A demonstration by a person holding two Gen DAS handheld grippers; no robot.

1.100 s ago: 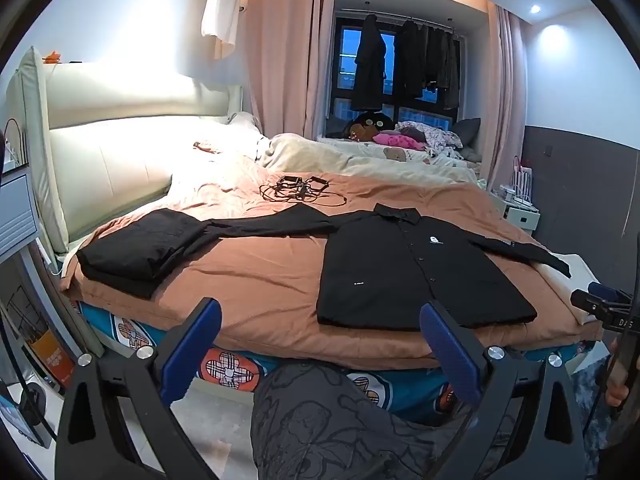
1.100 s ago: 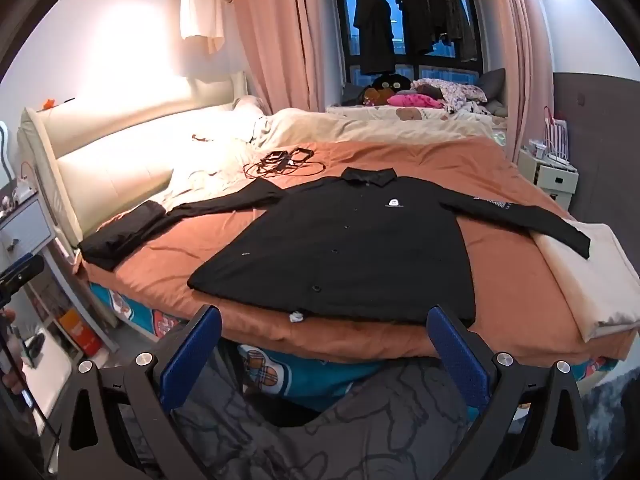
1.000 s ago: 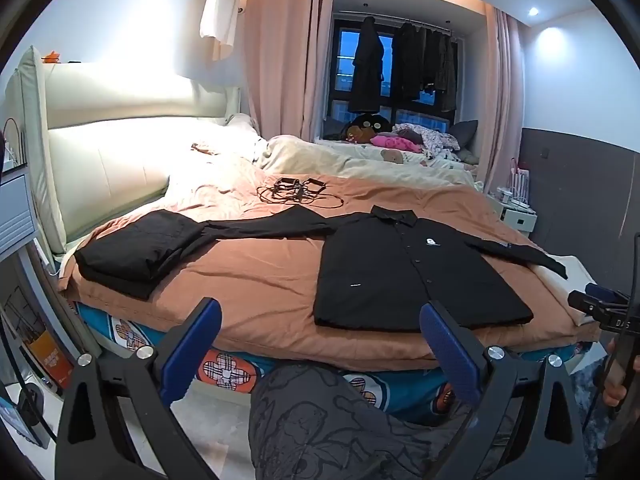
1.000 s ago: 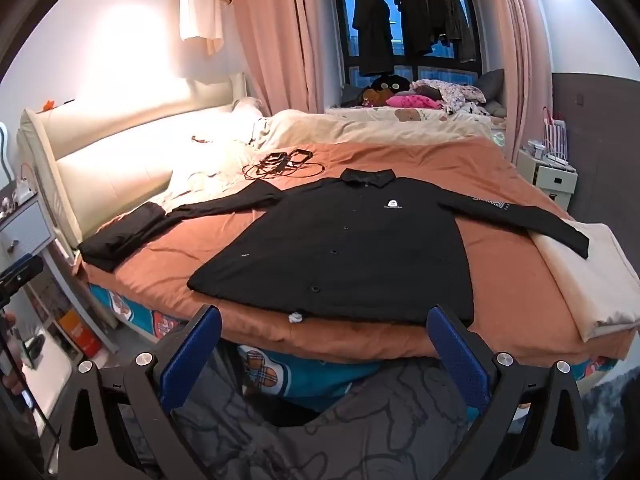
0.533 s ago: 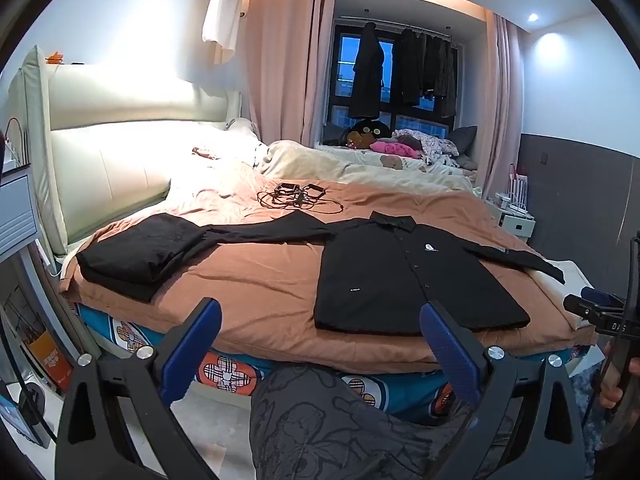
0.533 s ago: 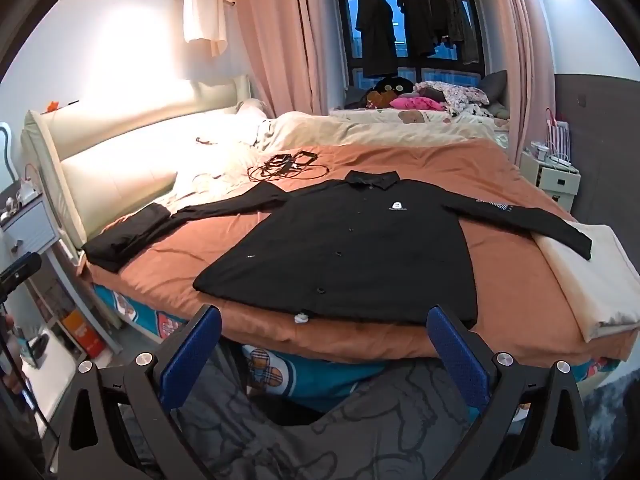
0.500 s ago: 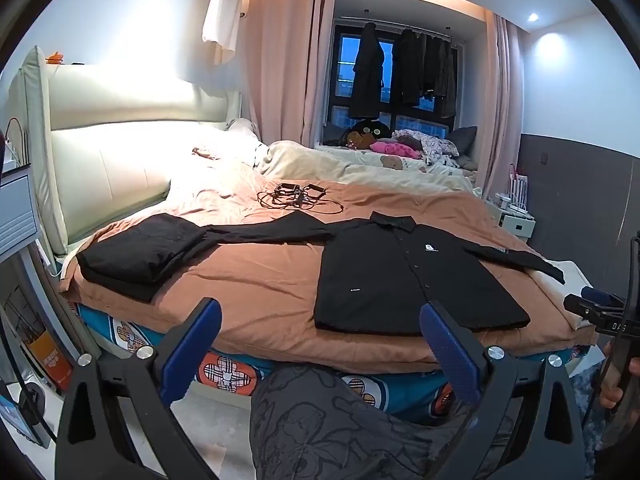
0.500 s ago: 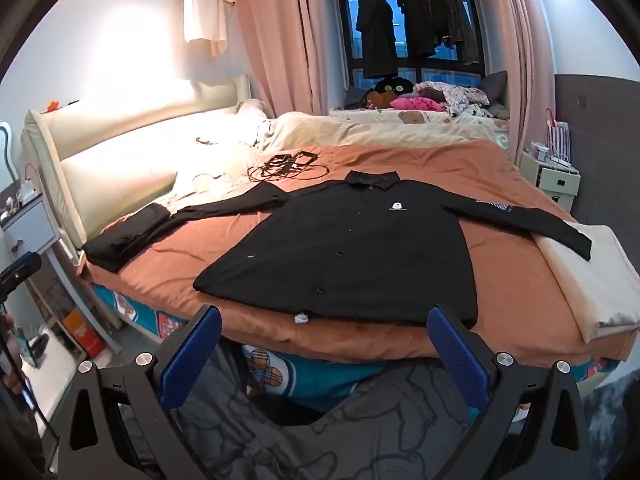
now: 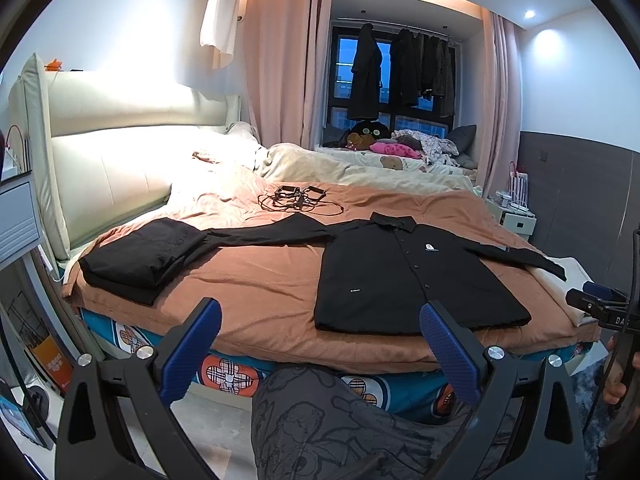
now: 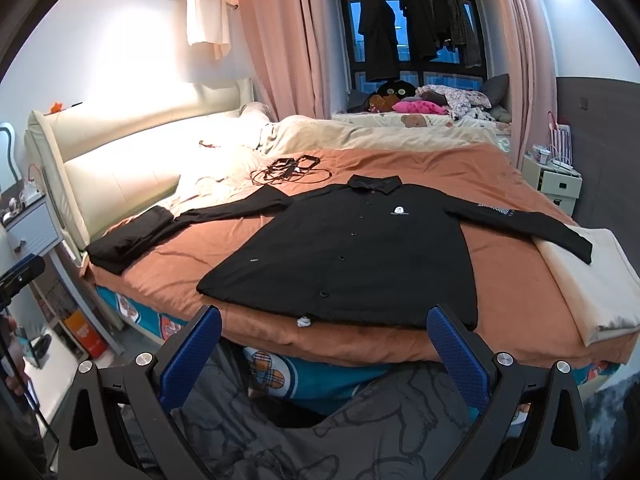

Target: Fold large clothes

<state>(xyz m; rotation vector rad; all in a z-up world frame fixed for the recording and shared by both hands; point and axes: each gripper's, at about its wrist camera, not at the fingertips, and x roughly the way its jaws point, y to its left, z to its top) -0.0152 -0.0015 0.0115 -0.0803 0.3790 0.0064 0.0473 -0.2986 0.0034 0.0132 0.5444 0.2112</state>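
A large black button-up shirt [image 9: 404, 276] [image 10: 360, 252] lies flat and face up on the orange bedspread [image 9: 264, 280] [image 10: 516, 308], sleeves spread to both sides. Its left sleeve reaches a folded black garment [image 9: 140, 256] [image 10: 124, 244] near the headboard. My left gripper [image 9: 320, 340] is open and empty, held off the bed's near edge, above my knee. My right gripper [image 10: 322, 340] is open and empty too, just short of the shirt's hem.
A tangle of black cables [image 9: 298, 200] [image 10: 290, 170] lies beyond the collar. A cream folded blanket [image 10: 588, 280] sits under the right sleeve end. Bedside tables stand at left [image 10: 32, 232] and right [image 10: 554, 184]. A cream headboard [image 9: 104, 152] is at left.
Both grippers have drawn back and tilted up slightly, so the bed sits a little lower and farther in view. The shirt has not moved.
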